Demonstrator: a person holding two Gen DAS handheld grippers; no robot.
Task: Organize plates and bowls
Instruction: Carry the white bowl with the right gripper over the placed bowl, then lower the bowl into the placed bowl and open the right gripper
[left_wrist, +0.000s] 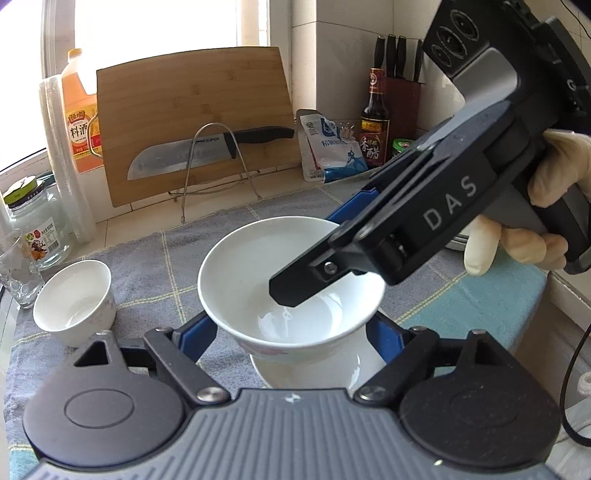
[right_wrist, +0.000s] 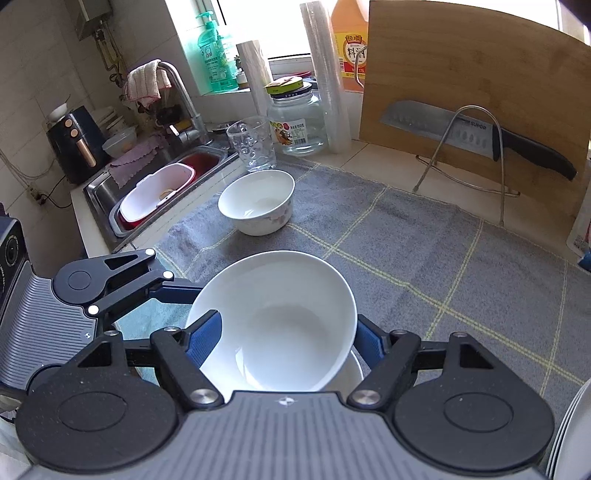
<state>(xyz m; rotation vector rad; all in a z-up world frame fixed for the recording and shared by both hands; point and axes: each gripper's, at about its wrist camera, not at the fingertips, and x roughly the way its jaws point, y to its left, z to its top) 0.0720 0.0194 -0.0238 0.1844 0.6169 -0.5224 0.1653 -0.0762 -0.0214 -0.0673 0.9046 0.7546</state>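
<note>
A wide white bowl (left_wrist: 291, 280) (right_wrist: 273, 317) is held tilted a little above a white plate (left_wrist: 314, 373) (right_wrist: 351, 373) on the grey checked towel (right_wrist: 424, 251). My right gripper (left_wrist: 314, 266) (right_wrist: 288, 339) is shut on this bowl's rim, one finger inside and one outside. My left gripper (left_wrist: 291, 336) is open, its blue pads on either side of the bowl's base; whether they touch it I cannot tell. A smaller white bowl (left_wrist: 74, 301) (right_wrist: 256, 201) stands upright on the towel to the left.
A glass (right_wrist: 251, 144), a jar (right_wrist: 295, 118), a plastic roll and an oil bottle (left_wrist: 79, 110) stand along the back. A cutting board with a knife (left_wrist: 207, 151) on a wire rack leans on the wall. The sink (right_wrist: 155, 192) is on the left. Stacked plates (right_wrist: 572, 435) show at the right edge.
</note>
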